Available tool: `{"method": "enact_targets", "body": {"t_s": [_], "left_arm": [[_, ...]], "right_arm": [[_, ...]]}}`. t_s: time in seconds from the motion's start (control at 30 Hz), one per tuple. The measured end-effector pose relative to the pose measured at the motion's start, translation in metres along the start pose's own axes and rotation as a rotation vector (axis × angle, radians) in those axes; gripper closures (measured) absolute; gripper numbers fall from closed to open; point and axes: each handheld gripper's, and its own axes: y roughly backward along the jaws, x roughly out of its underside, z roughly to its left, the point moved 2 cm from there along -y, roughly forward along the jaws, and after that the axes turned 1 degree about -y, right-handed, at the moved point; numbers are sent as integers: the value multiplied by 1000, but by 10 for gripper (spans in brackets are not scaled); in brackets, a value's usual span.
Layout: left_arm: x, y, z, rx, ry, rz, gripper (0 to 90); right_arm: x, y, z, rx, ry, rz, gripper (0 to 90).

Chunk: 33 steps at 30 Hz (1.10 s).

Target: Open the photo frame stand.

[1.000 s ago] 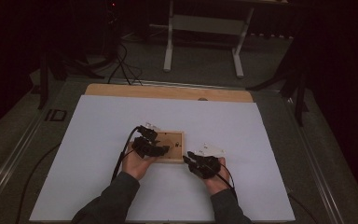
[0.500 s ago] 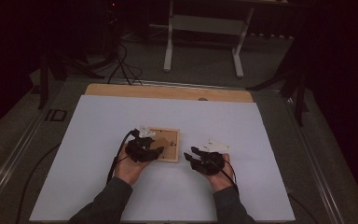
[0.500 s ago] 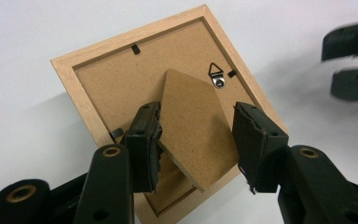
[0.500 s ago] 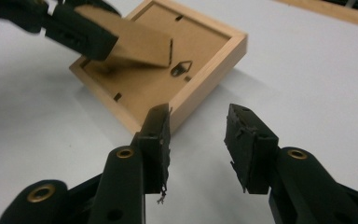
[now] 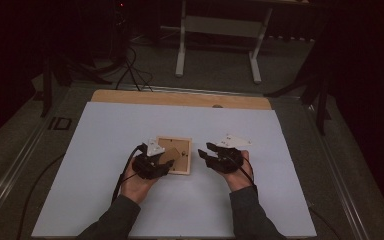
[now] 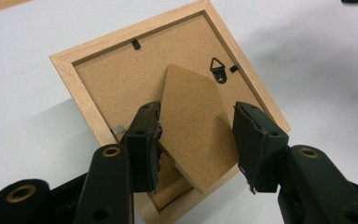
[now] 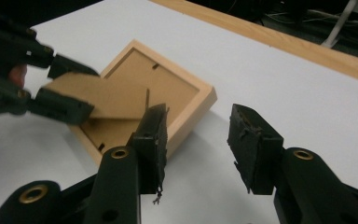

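The left gripper (image 6: 198,140) has its two black jaws set on either side of the cardboard stand flap (image 6: 193,133) on the back of a wooden picture frame (image 6: 70,81). The left pad touches the flap's edge; on the right I cannot tell whether the pad presses it or stands just clear, so a real hold cannot be confirmed. The flap is tilted up off the brown backing board (image 6: 116,84), hinged at its near end. A small metal hanger (image 6: 219,71) sits just beside the flap's far tip, and little black tabs (image 6: 135,44) pin the backing along the frame's inner edge.

The right gripper (image 7: 198,140) is released: its jaws have just been opening, nothing lies between them, and they hang above the white sheet (image 7: 284,84) just right of the frame's corner (image 7: 205,100).

In the high view the frame (image 5: 173,155) lies face down near the middle of the white sheet (image 5: 105,125), the left gripper (image 5: 166,164) over its near left corner, the right gripper (image 5: 206,154) just beside its right edge and apart from it.

Risks, as I judge them: the frame lies loose with nothing steadying it, so a pull on the flap could drag or tip it. Cardboard gripped by its edges may buckle or slip out. Bending the flap too far back could tear its hinge.
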Motion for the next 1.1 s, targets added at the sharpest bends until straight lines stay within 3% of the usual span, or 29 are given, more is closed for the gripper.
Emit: {"method": "enact_targets", "body": {"t_s": [0.23,0.6,1.1], "left_arm": [[4,1,-2,-8,-18,-14,533],[7,1,-2,-16,-37,-29,532],[11,4,-9,-50,-81,-49,530]], "right_arm": [[-12,-4,-1,-3,13,-2,547],[-23,-15,-1,-20,-5,13,509],[-22,-29,-1,-23,-2,51,487]]}}
